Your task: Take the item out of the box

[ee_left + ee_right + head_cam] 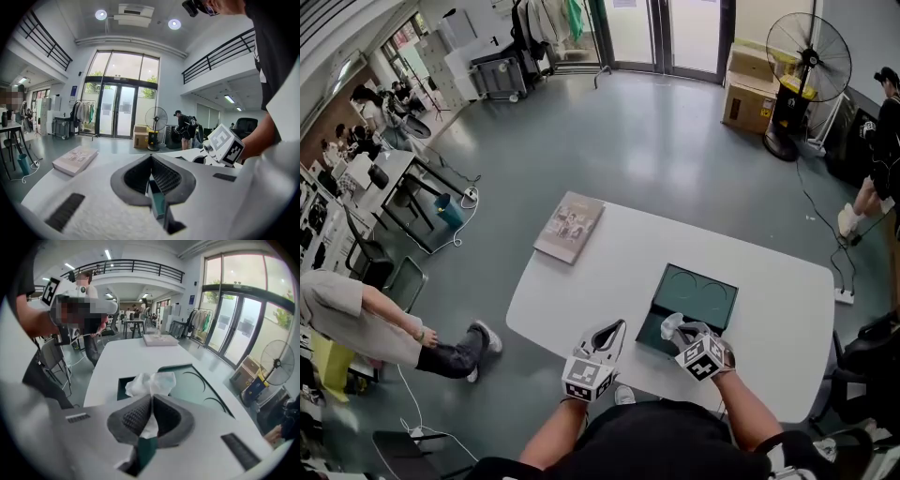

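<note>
Right gripper view: right gripper fingers clamp white tissue, its lower part hidden; left gripper fingers together.

- The bench has a smooth, matt white top.
- The box is dark green, with a smooth, faintly satin lid marked by thin curved lines.
- The tissue is thin white paper, soft and crumpled.
- The right gripper has a matt white plastic shell, slightly grainy. Its fingers carry dark grey, rubbery-looking pads with a fine dimpled grid.
- The left gripper has the same white shell and dimpled grey pads.
- The book has a paper cover with a slight sheen.
- The floor is smooth, grey-green and softly reflective.
- The cartons are plain brown cardboard.
</note>
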{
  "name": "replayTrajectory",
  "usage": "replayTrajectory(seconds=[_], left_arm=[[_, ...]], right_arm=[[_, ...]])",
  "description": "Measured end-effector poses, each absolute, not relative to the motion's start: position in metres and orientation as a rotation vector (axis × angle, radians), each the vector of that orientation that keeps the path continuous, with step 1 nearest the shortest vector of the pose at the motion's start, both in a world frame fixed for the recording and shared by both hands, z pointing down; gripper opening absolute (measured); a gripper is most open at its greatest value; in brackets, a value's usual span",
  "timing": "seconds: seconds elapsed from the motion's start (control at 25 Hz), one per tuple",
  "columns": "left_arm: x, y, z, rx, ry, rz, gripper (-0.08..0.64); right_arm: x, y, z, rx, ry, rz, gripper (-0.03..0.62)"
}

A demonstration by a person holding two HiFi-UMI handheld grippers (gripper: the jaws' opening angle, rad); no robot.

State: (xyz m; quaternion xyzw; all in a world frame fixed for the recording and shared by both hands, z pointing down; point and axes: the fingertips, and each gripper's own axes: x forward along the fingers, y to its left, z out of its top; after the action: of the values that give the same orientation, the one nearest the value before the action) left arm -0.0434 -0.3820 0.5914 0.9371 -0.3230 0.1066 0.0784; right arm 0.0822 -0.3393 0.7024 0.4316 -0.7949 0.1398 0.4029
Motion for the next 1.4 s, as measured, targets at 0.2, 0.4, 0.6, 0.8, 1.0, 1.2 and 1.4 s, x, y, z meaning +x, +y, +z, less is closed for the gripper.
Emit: replayTrajectory(seconds=[0.2, 0.4, 0.6, 0.8, 1.0, 1.2, 1.4], left_arm=[[-0.039, -0.382, 0.59, 2.816, -0.959, 0.324, 0.011], [-0.036, -0.384, 0.585, 2.824, -0.958, 0.321, 0.011], [-0.037, -0.384, 0.584, 2.825, -0.964, 0.311, 0.011], [-0.036, -0.386, 0.574, 2.832, -0.969, 0.293, 0.011], [-0.032, -0.388, 0.56, 2.846, -0.978, 0.251, 0.011], [-0.035, -0.391, 0.545, 2.871, -0.99, 0.195, 0.011], [-0.034, -0.391, 0.532, 2.881, -1.012, 0.162, 0.011]], right_arm=[[0.088, -0.352, 0.657, 1.252, -2.07, 0.299, 0.02], [0.097, -0.36, 0.614, 1.433, -2.136, 0.257, 0.02], [0.104, -0.365, 0.567, 1.608, -2.211, 0.191, 0.02], [0.11, -0.367, 0.51, 1.781, -2.274, 0.058, 0.02], [0.117, -0.362, 0.465, 1.927, -2.338, -0.022, 0.02], [0.12, -0.356, 0.438, 2.008, -2.366, -0.119, 0.02], [0.115, -0.348, 0.426, 2.021, -2.38, -0.169, 0.018]])
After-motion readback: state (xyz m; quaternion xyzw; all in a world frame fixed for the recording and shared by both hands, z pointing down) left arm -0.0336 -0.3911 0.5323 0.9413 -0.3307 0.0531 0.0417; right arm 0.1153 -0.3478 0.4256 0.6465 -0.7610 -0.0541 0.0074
